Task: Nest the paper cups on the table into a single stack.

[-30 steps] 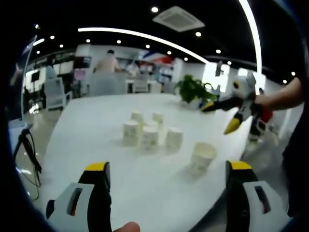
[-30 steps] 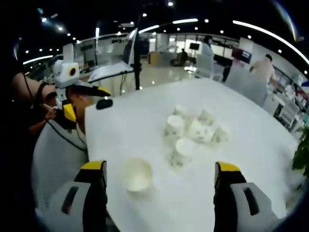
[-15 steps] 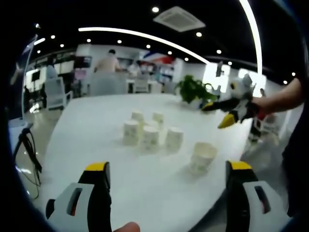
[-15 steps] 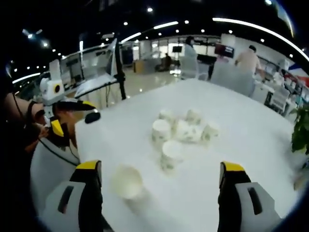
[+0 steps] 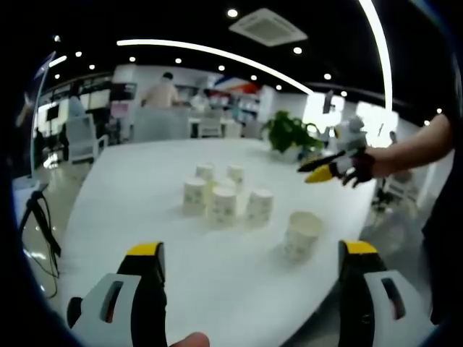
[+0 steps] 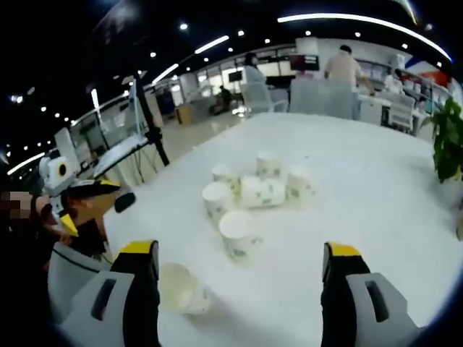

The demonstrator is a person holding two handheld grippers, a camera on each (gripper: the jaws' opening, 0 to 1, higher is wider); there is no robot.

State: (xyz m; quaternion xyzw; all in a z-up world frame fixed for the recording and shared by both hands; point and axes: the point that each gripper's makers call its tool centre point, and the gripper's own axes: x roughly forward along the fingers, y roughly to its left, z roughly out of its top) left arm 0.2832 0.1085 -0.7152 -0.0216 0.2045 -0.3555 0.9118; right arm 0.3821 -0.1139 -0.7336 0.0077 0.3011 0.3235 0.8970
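Several white paper cups [image 5: 221, 196] stand bunched mid-table, mostly mouth down. One more cup [image 5: 302, 233] stands apart nearer the table's edge, mouth up. My left gripper [image 5: 252, 249] hangs open over the near part of the table, well short of the cups, nothing between its fingers. To the right, a hand holds my right gripper [image 5: 327, 168] above the table, beyond the lone cup. In the right gripper view the bunch of cups [image 6: 255, 186] lies ahead and the lone cup [image 6: 181, 289] sits by the left jaw. My right gripper [image 6: 240, 251] is open and empty. The left gripper [image 6: 87, 202] shows at far left.
The round white table [image 5: 130, 217] ends close on the right. A potted plant [image 5: 289, 134] stands past its far side, also the plant [image 6: 448, 137]. A tripod [image 6: 148, 123], chairs and people fill the room behind.
The right gripper has dropped and swung a little toward the table and the cups, and its view now sits closer to them. The left gripper has stayed put. No cup moved.
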